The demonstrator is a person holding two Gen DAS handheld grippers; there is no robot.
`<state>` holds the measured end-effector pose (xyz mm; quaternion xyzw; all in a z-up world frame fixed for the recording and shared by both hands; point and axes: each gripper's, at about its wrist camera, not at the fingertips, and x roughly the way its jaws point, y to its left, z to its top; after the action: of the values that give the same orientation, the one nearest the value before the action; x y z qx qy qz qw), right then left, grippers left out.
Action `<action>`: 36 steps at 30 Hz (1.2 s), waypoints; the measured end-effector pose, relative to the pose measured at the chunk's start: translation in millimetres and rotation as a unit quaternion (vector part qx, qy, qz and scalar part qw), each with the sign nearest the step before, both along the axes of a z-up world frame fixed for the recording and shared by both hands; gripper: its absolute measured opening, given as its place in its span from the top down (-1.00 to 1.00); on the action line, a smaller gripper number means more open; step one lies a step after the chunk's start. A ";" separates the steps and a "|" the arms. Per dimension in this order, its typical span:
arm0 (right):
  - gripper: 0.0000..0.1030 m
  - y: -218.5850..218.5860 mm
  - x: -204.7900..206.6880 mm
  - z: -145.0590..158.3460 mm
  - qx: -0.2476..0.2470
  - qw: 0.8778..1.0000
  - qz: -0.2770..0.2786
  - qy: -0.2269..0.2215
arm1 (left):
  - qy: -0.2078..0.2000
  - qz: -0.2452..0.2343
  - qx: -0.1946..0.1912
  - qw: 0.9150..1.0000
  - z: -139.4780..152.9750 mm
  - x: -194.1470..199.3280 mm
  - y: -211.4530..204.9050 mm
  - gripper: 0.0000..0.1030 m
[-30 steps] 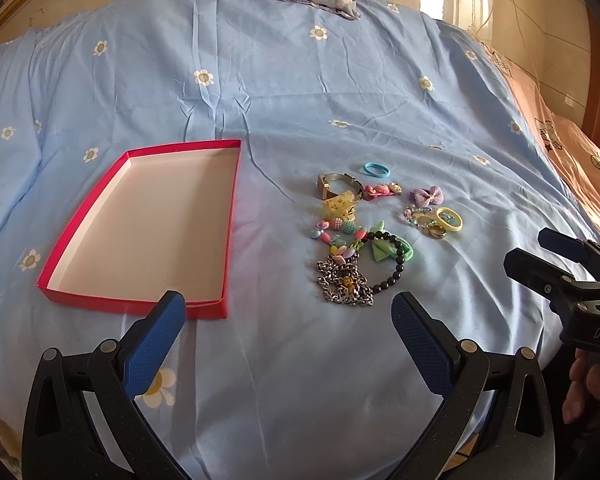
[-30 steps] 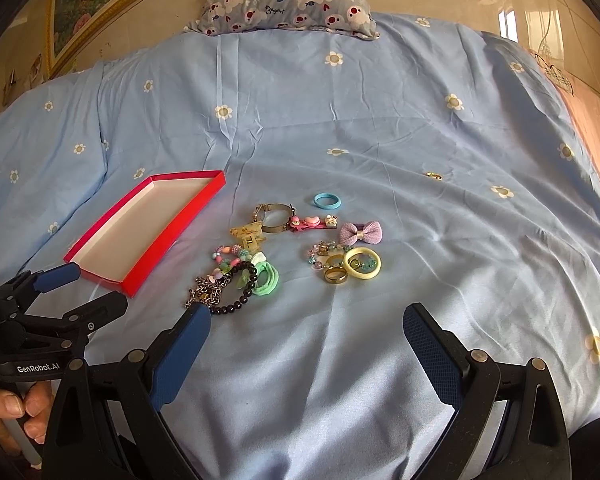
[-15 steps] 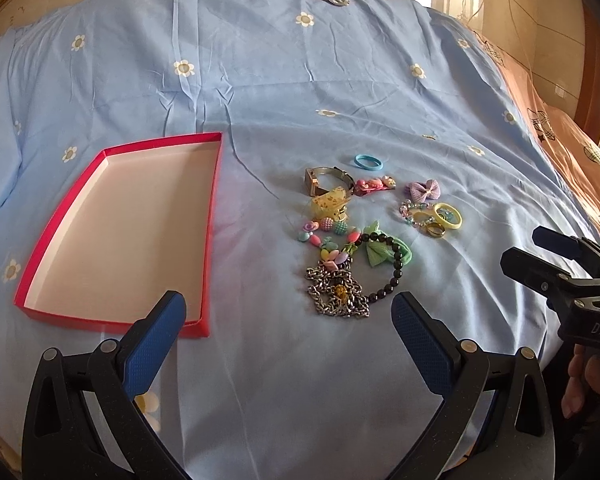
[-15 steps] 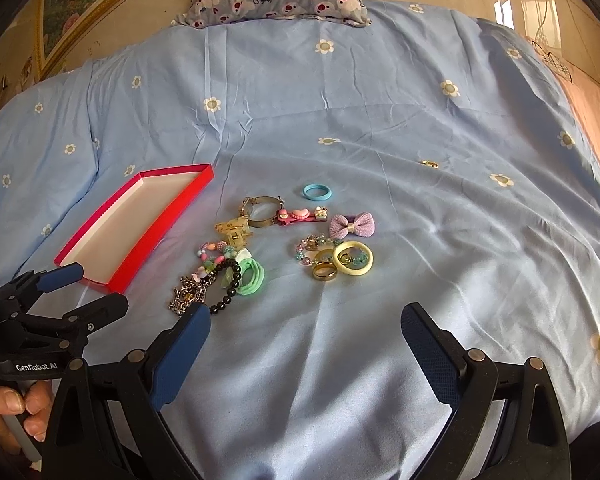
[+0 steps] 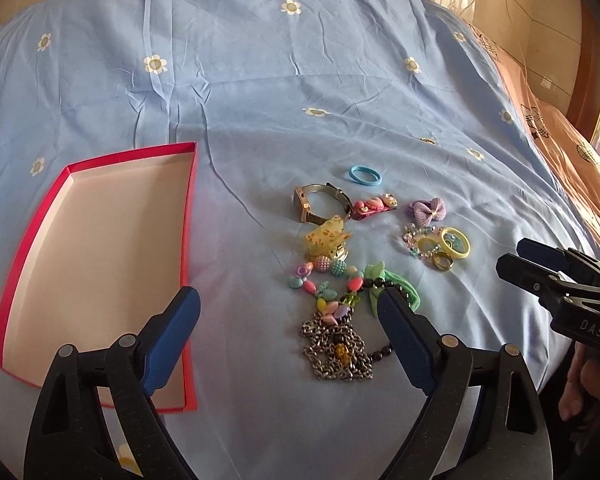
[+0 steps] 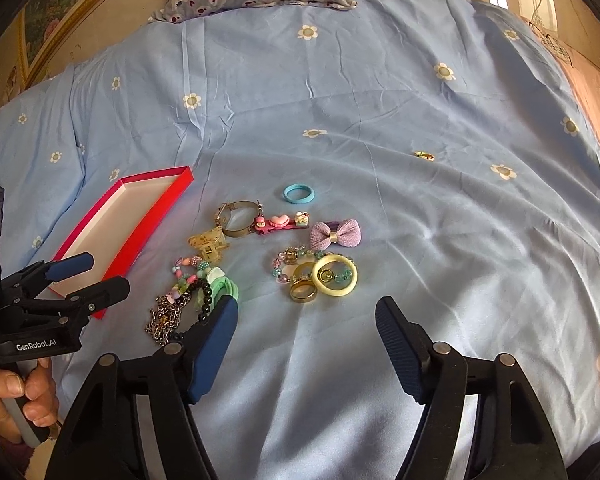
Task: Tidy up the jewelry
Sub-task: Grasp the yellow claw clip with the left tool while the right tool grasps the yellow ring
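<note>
Both claws spread, empty — left gripper (image 5: pixel 288 312) over silver chain (image 5: pixel 336 354), right of red box (image 5: pixel 190 220); right gripper (image 6: pixel 306 320) near gold ring (image 6: pixel 304 291). Advice: descend straight, pinch chain bundle centrally — avoid snagging black bead bracelet (image 6: pixel 204 300).

We look low and near across the bed (image 5: pixel 260 80) toward twelve o'clock from both wrists, sharing the jewelry pile (image 5: pixel 340 272) (image 6: pixel 260 264).

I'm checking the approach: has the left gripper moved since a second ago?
Yes. The left gripper has advanced toward the jewelry: its right finger now overlaps the green hair tie, earlier well ahead.
</note>
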<state>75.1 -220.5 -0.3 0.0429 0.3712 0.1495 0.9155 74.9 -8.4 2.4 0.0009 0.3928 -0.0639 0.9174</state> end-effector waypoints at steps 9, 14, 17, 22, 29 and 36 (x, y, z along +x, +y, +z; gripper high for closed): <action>0.08 -6.6 39.0 -8.9 0.001 0.999 -0.013 0.031 | 0.031 -0.021 -0.020 0.999 -10.0 45.8 -3.4 -0.65; 0.36 -11.8 60.7 -24.9 -0.002 0.998 -0.021 0.062 | 0.053 -0.037 -0.021 0.998 -22.2 69.1 -12.3 -0.65; 0.44 -13.2 69.0 -35.2 -0.008 0.997 -0.022 0.079 | 0.067 -0.047 -0.021 0.996 -30.4 81.9 -19.1 -0.57; 0.76 -14.2 74.1 -41.0 -0.008 0.996 -0.018 0.086 | 0.094 -0.053 -0.031 0.994 -44.7 97.4 -23.6 -0.02; 0.94 -14.4 71.0 -35.0 0.000 0.997 -0.011 0.077 | 0.092 -0.061 -0.054 0.992 -42.8 96.9 -20.5 0.34; 0.94 -11.5 65.4 -16.2 0.020 0.998 -0.001 0.057 | 0.073 -0.047 -0.079 0.993 -25.4 86.7 -5.6 0.34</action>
<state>140.5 -232.0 -16.5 0.0702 0.4199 0.1528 0.8919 161.6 -14.0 -23.1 -0.0576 0.4517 -0.1376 0.8796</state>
